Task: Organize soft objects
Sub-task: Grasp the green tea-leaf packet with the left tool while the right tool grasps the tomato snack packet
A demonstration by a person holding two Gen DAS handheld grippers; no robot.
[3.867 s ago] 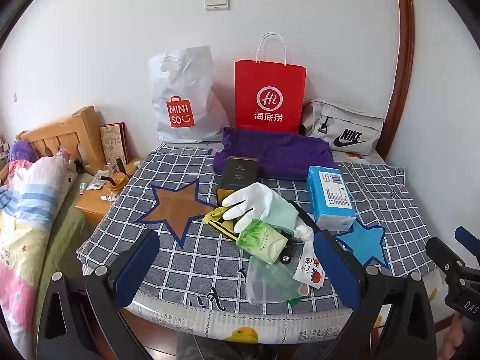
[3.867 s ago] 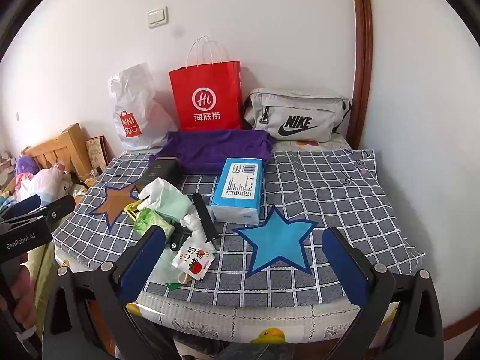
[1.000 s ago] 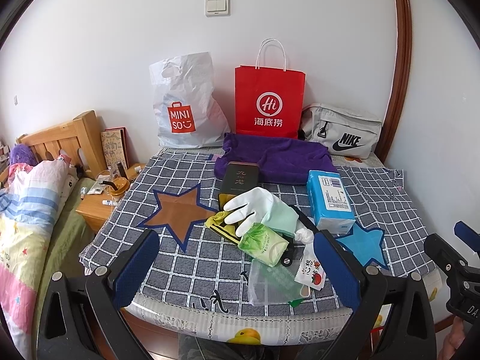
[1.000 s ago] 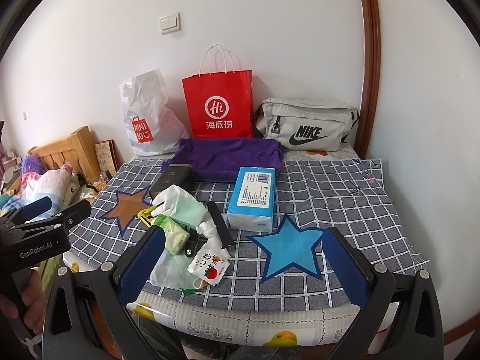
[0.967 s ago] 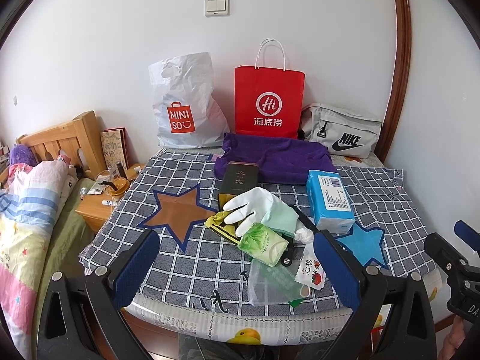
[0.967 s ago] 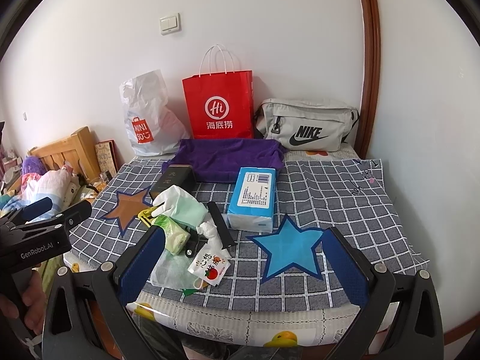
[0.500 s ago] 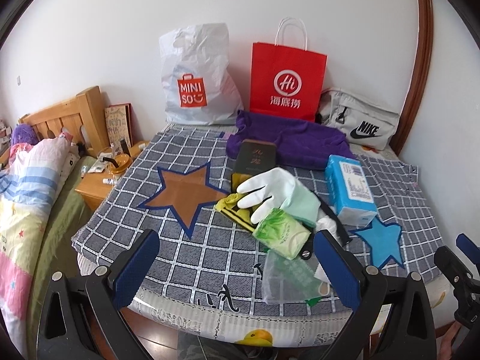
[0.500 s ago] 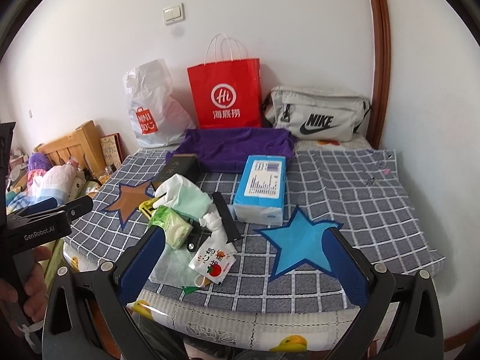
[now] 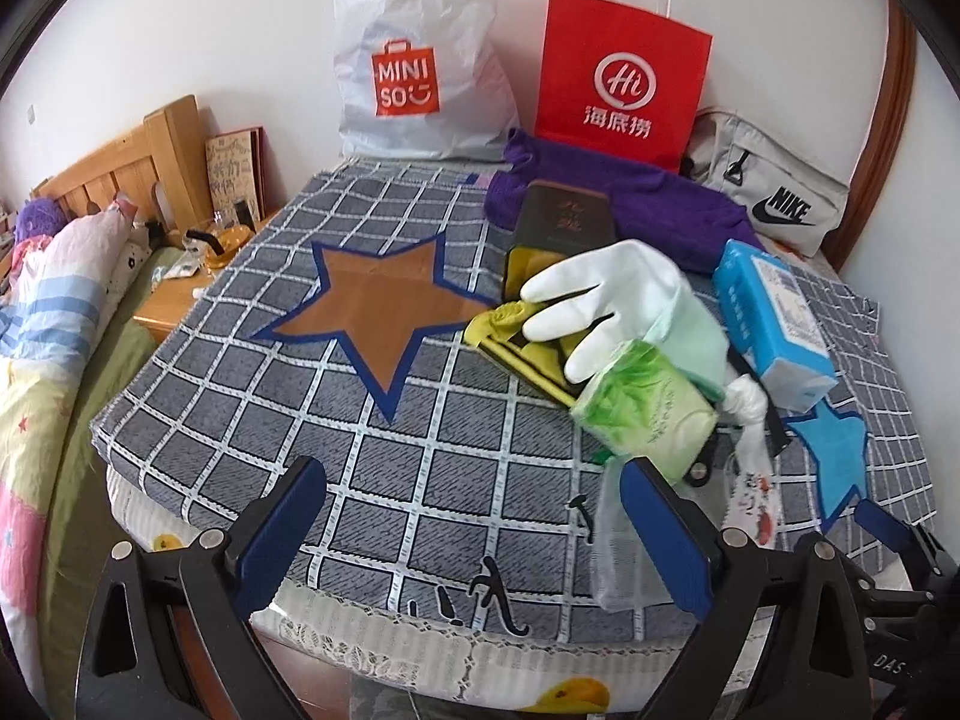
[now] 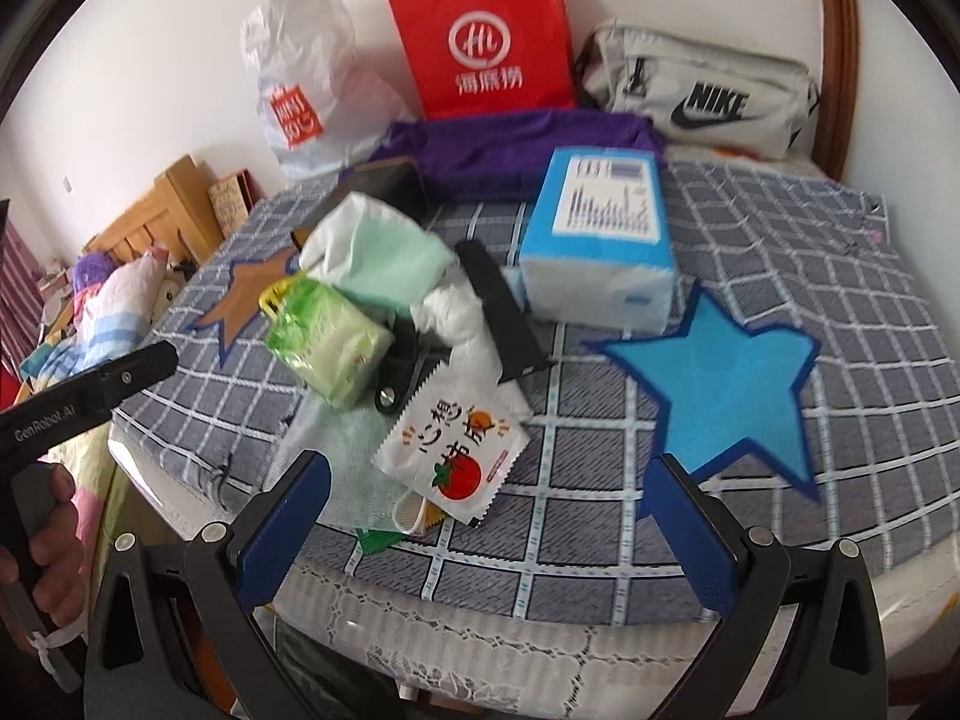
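Both tools hover at the near edge of the grey checked tablecloth (image 9: 384,438). The left gripper (image 9: 474,531) has its blue pads spread wide and holds nothing. The right gripper (image 10: 486,531) is likewise spread wide and empty.

The soft objects lie in one overlapping pile at the table's middle. A white and mint rubber glove (image 9: 624,306) rests on top of a yellow cloth (image 9: 510,324). Just in front of it sits a green plastic-wrapped tissue pack (image 10: 327,345). A white snack sachet with a tomato print (image 10: 459,450) overlaps a clear plastic bag (image 10: 354,474) at the table edge. A blue boxed tissue pack (image 10: 600,240) stands just beside the pile, and a folded purple cloth (image 9: 660,204) lies behind it.

Risks, as judged from this layout:
- Stacked items: closing on the glove may drag the yellow cloth or a black strap (image 10: 501,312) along.
- Edge items: a nudge may push the sachet or clear bag off the table.
- Slippery wrap: the green pack may squirt out of a shallow pinch.
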